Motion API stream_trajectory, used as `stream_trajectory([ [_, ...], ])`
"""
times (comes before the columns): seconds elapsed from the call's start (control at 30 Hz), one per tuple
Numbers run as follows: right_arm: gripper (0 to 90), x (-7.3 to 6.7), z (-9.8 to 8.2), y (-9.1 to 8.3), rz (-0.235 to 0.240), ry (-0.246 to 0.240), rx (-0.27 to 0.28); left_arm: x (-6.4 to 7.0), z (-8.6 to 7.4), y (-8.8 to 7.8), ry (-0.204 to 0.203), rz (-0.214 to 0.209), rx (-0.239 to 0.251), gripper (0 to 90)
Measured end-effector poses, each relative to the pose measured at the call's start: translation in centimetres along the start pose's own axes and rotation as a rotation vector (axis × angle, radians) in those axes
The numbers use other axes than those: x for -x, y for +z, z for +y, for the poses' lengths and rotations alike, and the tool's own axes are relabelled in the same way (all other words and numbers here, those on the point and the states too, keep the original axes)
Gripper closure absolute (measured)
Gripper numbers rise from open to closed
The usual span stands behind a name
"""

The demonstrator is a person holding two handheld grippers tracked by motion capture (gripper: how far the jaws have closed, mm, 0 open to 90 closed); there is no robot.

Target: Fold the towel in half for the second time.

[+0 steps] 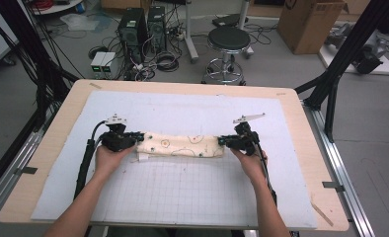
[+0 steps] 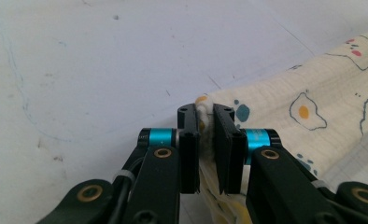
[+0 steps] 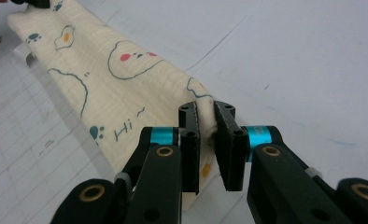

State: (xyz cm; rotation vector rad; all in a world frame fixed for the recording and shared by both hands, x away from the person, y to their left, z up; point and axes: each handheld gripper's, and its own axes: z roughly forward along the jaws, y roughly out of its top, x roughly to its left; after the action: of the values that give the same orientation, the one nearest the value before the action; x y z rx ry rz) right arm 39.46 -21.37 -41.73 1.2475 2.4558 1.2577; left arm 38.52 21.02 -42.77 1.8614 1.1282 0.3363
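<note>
Left claw (image 2: 205, 140): its two black jaws are pressed onto a bunched corner of the cream cloth (image 2: 313, 107), fabric visibly squeezed between the pads. Right claw (image 3: 206, 140): same condition, jaws pinching the opposite end of the cloth (image 3: 102, 88), a fold of it caught between the pads.

From the high view, the left claw (image 1: 133, 139) and the right claw (image 1: 224, 141) sit at the two ends of one cloth (image 1: 180, 145), which runs as a long folded strip between them. Count: one cloth, two claws, two hands. The left hand (image 1: 108, 158) and the right hand (image 1: 250, 160) each grip a claw body from the near side. The cloth is printed with fried eggs, paw marks and outlined faces.

The strip lies across the middle of a white gridded mat (image 1: 182, 197), one in number, which covers most of the light wooden worktop (image 1: 311, 148). Whether the cloth's middle rests on the mat or hangs just clear of it cannot be told.

Beyond the worktop stand one round black stool (image 1: 228, 42), two black computer towers (image 1: 143, 27) and one cardboard box (image 1: 308, 22); the box's contents are not visible.
</note>
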Motion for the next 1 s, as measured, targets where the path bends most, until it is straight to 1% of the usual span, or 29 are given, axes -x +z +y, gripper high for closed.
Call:
stream_trajectory([
  [0.07, 81.3, 0.3, 0.3, 0.2, -0.009, 0.01, 0.006, -0.2, 0.2, 0.2, -0.015, 0.003, -0.001, 80.8],
  [0.17, 81.1, 0.6, 0.5, 0.6, -0.03, 0.008, -0.003, -0.3, 0.4, 0.7, -0.016, 0.004, -0.005, 80.6],
  [0.2, 81.0, 0.8, 0.4, 0.8, -0.028, 0.015, -0.008, -0.3, 0.4, 0.9, -0.022, 0.003, 0.002, 80.5],
  [0.27, 80.9, 1.2, 0.2, 1.0, -0.029, 0.037, -0.018, -0.4, 0.2, 1.2, -0.032, -0.002, -0.005, 80.2],
  [0.37, 80.3, 1.4, 0.0, 1.3, -0.029, 0.048, -0.024, -0.5, 0.0, 1.6, -0.033, 0.0, -0.02, 79.0],
  [0.4, 79.7, 1.4, 0.0, 1.3, -0.032, 0.042, -0.029, -0.6, 0.0, 1.6, -0.035, 0.002, -0.024, 78.1],
  [0.5, 74.1, 1.3, 0.1, 1.3, -0.033, 0.044, -0.019, -0.6, 0.1, 1.4, -0.048, 0.008, -0.006, 74.5],
  [0.53, 73.1, 1.3, 0.1, 1.3, -0.037, 0.043, -0.016, -0.7, 0.2, 1.2, -0.046, 0.007, 0.0, 72.9],
  [0.6, 69.3, 1.3, 0.1, 1.1, -0.03, 0.057, -0.007, -0.6, 0.3, 1.0, -0.047, 0.009, 0.014, 70.4],
  [0.67, 67.3, 1.4, 0.1, 1.0, -0.026, 0.054, -0.002, -0.7, 0.4, 0.7, -0.044, 0.001, 0.017, 67.5],
  [0.73, 64.1, 1.3, 0.1, 0.7, -0.023, 0.062, 0.005, -0.7, 0.4, 0.5, -0.034, -0.009, 0.012, 64.5],
  [0.77, 63.2, 1.3, 0.1, 0.7, -0.019, 0.056, 0.017, -0.7, 0.4, 0.4, -0.024, -0.01, 0.007, 63.7],
  [0.8, 61.8, 1.2, 0.2, 0.6, -0.014, 0.06, 0.022, -0.6, 0.4, 0.3, -0.024, -0.009, 0.01, 62.7],
  [0.87, 58.4, 1.0, 0.3, 0.3, -0.017, 0.05, 0.037, -0.4, 0.5, 0.1, -0.017, -0.022, 0.014, 62.3],
  [0.93, 55.1, 0.7, 0.4, 0.1, -0.008, 0.044, 0.049, -0.1, 0.7, -0.2, -0.011, -0.045, 0.023, 62.1],
  [1.0, 51.1, 0.4, 0.5, -0.1, -0.011, 0.04, 0.062, 0.3, 0.8, -0.5, 0.005, -0.058, 0.028, 62.0],
])
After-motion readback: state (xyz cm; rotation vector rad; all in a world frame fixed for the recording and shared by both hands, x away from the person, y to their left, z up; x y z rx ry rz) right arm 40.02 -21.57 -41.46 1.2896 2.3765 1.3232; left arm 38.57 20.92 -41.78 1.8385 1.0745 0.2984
